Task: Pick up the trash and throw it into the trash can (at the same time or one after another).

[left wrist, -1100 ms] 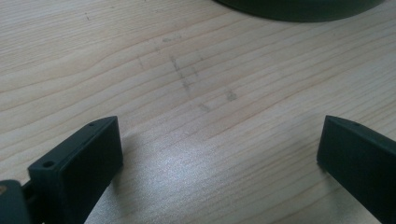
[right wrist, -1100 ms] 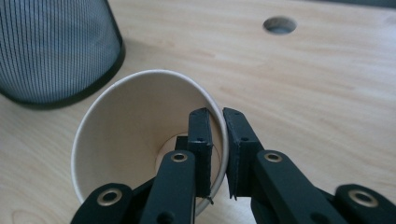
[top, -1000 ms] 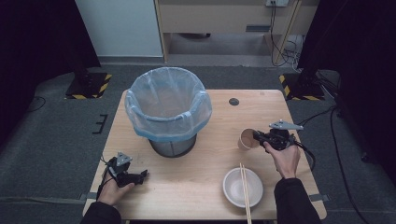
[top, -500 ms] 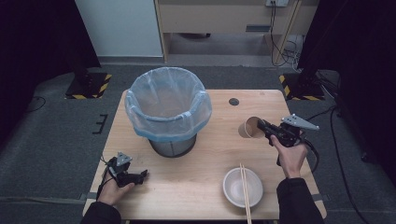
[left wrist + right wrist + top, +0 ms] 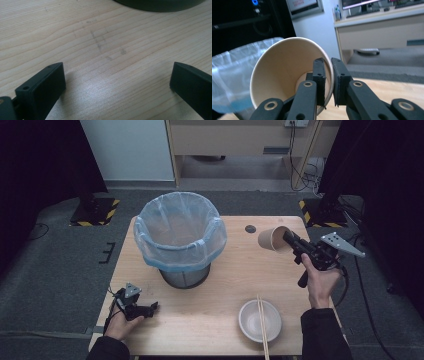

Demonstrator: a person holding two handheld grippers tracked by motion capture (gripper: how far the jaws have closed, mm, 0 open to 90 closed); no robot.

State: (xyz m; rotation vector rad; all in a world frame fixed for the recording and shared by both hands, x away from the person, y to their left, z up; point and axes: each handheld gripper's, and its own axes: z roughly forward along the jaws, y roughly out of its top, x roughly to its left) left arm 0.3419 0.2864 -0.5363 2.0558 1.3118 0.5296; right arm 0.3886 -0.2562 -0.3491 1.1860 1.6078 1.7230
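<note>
One bin [image 5: 181, 240] left of the right claw [image 5: 290, 239], one paper cup [image 5: 272, 239] in it, one bowl [image 5: 259, 320], two chopsticks [image 5: 261, 322].

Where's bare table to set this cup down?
Bare wood lies between the bin and the right gripper, above the bowl; also between the left gripper and the bowl. The bin crowds the left-centre.

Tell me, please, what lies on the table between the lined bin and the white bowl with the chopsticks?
Nothing: in the high view, bare wood separates the bin from the bowl and its chopsticks.
</note>
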